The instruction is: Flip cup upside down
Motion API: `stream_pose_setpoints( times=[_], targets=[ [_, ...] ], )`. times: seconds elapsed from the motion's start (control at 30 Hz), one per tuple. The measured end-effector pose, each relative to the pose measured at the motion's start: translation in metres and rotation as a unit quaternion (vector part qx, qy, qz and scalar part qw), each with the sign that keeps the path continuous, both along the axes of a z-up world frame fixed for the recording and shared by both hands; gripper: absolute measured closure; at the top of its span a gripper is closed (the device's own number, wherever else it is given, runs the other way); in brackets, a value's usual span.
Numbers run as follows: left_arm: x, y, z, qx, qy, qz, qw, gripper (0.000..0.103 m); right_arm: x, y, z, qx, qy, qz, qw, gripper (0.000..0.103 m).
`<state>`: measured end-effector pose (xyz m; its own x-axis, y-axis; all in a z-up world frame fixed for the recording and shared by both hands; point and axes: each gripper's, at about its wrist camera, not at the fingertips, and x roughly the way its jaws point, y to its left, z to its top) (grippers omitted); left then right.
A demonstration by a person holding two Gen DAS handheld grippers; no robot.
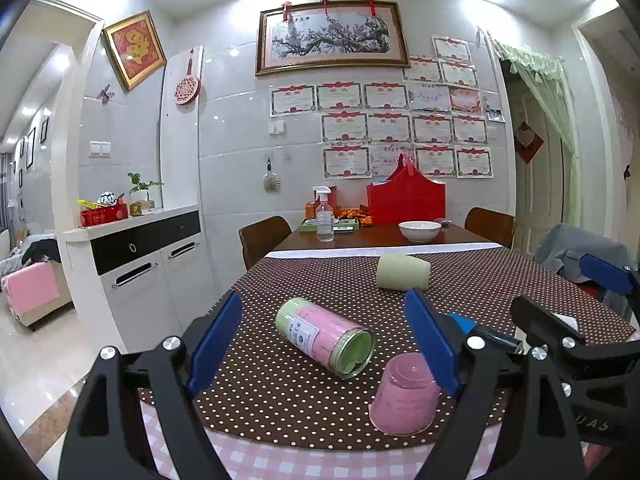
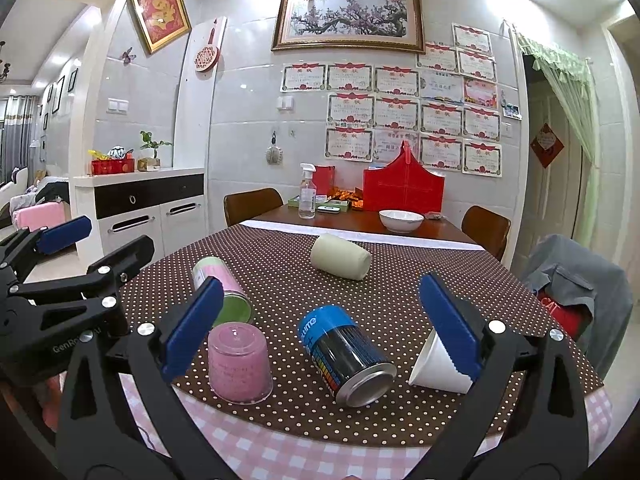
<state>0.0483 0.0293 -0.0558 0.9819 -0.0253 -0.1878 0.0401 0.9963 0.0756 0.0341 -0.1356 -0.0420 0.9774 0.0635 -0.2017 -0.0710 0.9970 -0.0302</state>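
Observation:
A pink translucent cup [image 1: 404,394] stands upside down near the front edge of the dotted brown cloth [image 1: 304,400]; it also shows in the right wrist view [image 2: 239,362]. A cream cup [image 1: 403,273] lies on its side farther back, also in the right wrist view [image 2: 341,257]. A white paper cup [image 2: 438,368] lies on its side at the right. My left gripper [image 1: 324,344] is open and empty, above the cloth, with the pink cup just below its right finger. My right gripper [image 2: 320,330] is open and empty, straddling a blue can [image 2: 346,356].
A pink and green glass jar [image 1: 326,336] lies on its side left of the pink cup. Behind the cloth are a white bowl [image 1: 420,230], a spray bottle [image 1: 324,216] and a red box [image 1: 406,196]. A chair with a grey jacket [image 2: 576,292] stands at the right.

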Motion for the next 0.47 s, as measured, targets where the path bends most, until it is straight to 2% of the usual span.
stream_pose_setpoints(
  times=[0.47],
  targets=[
    [0.0073,-0.0003,-0.007,-0.005,0.021,0.001,0.9998,0.021,0.0093,0.0059,-0.0057,-0.002,0.025,-0.004,1.0,0.006]
  ],
)
